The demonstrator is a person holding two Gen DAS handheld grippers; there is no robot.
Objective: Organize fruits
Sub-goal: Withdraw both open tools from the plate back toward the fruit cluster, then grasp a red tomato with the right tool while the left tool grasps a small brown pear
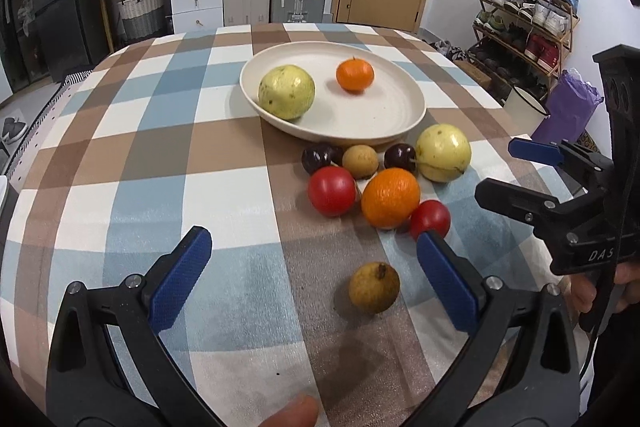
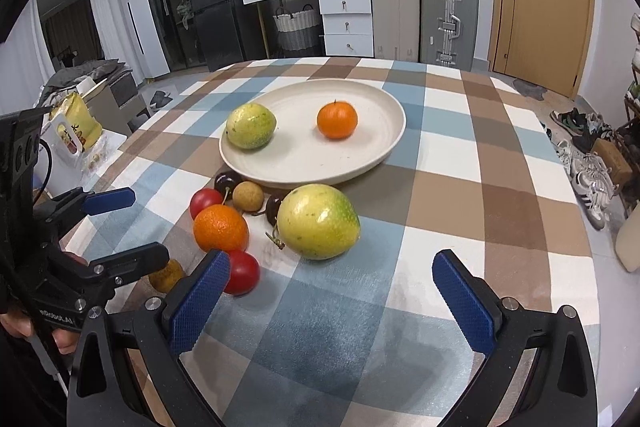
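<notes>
Checked tablecloth under both spread, empty tools, brown longan unobstructed only from left tool.

- My left gripper wore rough, knurled blue pads on matt black plastic.
- The checked tablecloth looked like soft woven cloth.
- The plate was matt and faintly speckled.
- The tomato shone smooth and glossy.
- The orange looked pebbled.
</notes>
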